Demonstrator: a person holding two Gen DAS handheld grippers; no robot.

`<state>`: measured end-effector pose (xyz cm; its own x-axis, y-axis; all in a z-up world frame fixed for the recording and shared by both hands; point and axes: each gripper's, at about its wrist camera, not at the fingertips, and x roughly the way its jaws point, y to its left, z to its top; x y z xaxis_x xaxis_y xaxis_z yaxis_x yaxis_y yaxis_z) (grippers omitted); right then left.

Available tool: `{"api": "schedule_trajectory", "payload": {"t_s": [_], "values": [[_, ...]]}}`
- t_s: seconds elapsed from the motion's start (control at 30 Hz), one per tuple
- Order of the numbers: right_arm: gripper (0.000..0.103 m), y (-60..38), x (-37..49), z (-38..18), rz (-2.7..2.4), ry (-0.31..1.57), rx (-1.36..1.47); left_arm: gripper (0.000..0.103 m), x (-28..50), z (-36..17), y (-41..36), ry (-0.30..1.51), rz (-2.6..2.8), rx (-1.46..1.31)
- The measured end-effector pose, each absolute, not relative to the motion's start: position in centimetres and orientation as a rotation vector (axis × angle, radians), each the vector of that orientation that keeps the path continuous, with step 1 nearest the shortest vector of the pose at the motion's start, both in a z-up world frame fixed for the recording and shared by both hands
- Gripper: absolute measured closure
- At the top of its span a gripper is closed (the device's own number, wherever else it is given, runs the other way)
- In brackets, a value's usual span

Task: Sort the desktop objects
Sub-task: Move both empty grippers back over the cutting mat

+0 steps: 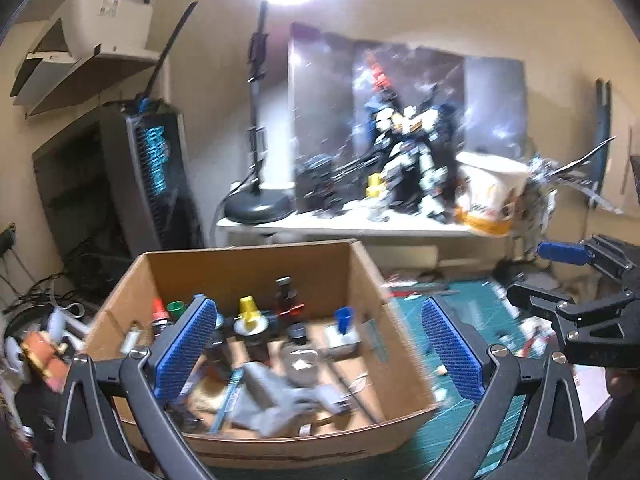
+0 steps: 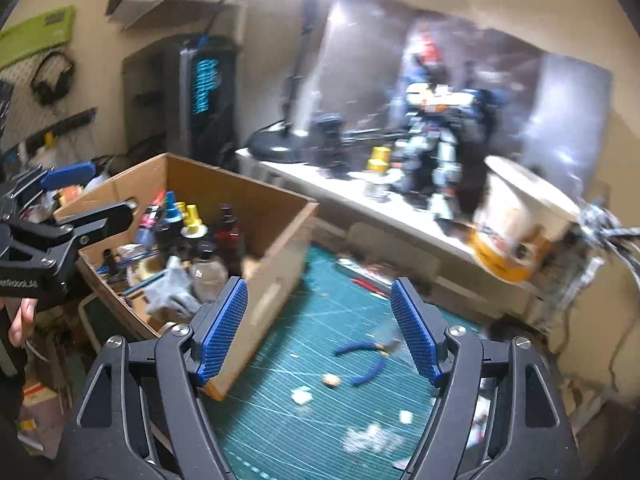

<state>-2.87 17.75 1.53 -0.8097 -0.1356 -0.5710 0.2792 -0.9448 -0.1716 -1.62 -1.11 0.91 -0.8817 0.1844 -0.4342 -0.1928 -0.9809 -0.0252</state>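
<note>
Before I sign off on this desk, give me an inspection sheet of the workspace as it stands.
Surface: green cutting mat, gridded, partly bare.
Job's things: open brown cardboard box on the mat's left, holding small paint bottles and a grey rag; blue-handled pliers loose on the mat.
Clutter: small white scraps near the pliers.
Grippers: left claw open, over the box, nothing between the pads; right claw open, over the mat, holding nothing.
Cables: tangled leads left of the box.
Surroundings: white shelf with a robot model, a black lamp base and a tilted white paper cup.
</note>
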Motion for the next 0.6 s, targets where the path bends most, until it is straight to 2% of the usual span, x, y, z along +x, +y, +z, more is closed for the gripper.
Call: {"api": "schedule_trajectory", "payload": {"t_s": [0.07,0.1,0.33,0.6], "values": [[0.021,19.9,-1.8,1.9,-2.825,0.343,0.835,0.0,-1.3,0.7,0.3,-0.001,2.826,-0.627],[0.02,21.1,-1.2,2.1,-2.849,0.335,0.822,0.0,-1.2,0.5,1.1,-0.013,2.799,-0.615],[0.019,31.3,3.1,2.9,-3.047,0.255,0.854,0.0,-1.2,-1.0,5.7,-0.04,2.606,-0.656],[0.018,40.7,6.6,0.3,-3.192,0.078,1.008,0.0,-0.9,-3.5,10.7,-0.026,2.47,-0.65]]}}
